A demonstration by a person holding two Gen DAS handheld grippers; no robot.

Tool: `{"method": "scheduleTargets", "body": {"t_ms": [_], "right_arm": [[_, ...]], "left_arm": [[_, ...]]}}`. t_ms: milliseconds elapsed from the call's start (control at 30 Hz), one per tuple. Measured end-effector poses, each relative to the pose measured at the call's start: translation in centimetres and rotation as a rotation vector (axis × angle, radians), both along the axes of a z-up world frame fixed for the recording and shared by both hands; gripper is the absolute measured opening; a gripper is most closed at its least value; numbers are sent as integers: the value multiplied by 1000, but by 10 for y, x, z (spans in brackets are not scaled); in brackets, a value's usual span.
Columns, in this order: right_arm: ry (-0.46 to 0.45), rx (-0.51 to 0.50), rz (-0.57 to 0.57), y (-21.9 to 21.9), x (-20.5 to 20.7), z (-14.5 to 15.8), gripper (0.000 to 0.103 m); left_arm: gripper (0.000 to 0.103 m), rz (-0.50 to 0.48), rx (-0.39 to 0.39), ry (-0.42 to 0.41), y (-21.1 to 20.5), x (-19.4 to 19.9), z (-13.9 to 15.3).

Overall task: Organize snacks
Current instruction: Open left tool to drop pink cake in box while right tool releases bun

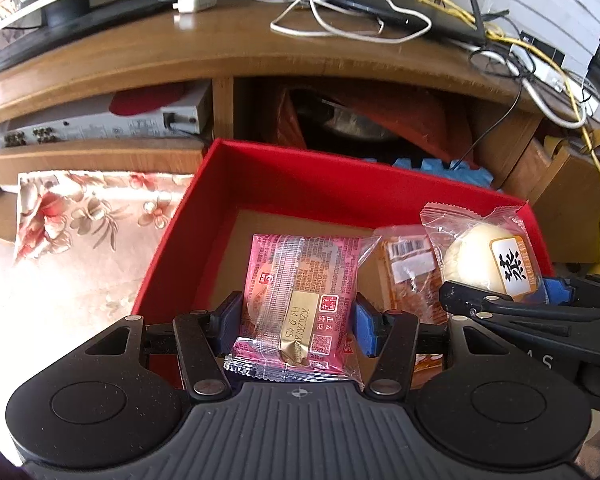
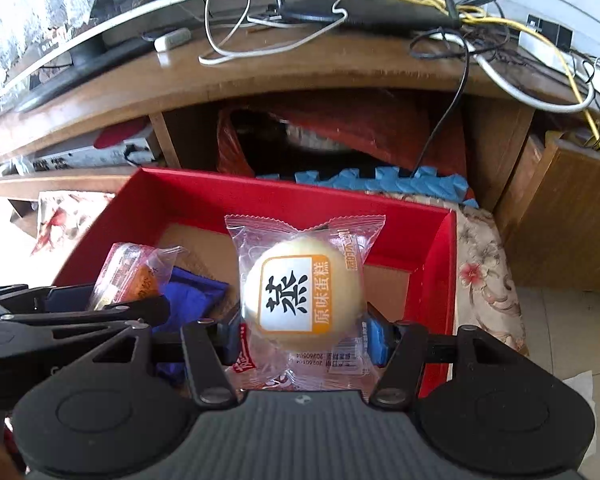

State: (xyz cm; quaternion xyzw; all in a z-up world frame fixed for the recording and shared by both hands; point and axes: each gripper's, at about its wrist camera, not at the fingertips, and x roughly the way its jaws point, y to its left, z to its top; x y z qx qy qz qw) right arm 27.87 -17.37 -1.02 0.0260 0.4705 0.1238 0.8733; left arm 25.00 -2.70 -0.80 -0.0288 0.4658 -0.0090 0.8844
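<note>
Two grippers work side by side above a red box [image 1: 300, 178], each pointing steeply down into it. My left gripper [image 1: 296, 314] is clenched on a pink snack packet [image 1: 300, 300], its blue pads pressing the packet's two sides. My right gripper [image 2: 300, 330] grasps a clear-wrapped round steamed cake [image 2: 300, 292] with an orange-edged label, the pads squeezing the wrapper just under the cake. Both packets hang over the box's brown cardboard floor [image 1: 260, 232], which lies bare toward the far wall and the far left corner. An orange-wrapped snack [image 1: 410, 268] sits between the two held packets, close to both. The box's far red wall stands just before a wooden TV stand [image 1: 220, 56] strewn with cables. The left wrist view alone shows floral cloth [image 1: 92, 208] left of the box and my right gripper's black fingers crossing in from the right edge. The right wrist view alone shows the box's right wall [image 2: 448, 260], floral cloth and pale floor tiles beyond it, a blue foam mat [image 2: 380, 184] behind the box, and something dark blue [image 2: 192, 292] inside the box beside the orange snack.
</note>
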Motion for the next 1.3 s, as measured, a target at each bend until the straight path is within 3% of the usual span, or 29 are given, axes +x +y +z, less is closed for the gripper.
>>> {"method": "scheduleTargets", "body": {"t_ms": [733,1300], "right_arm": [[-41,23,-29,-11,-5,20,59],[-64,46,17,-11,-42,42,59]], "left_arm": [[82,5,-28,-35,1,-7,18],[84,-3,-33,-52,9,-36,33]]}}
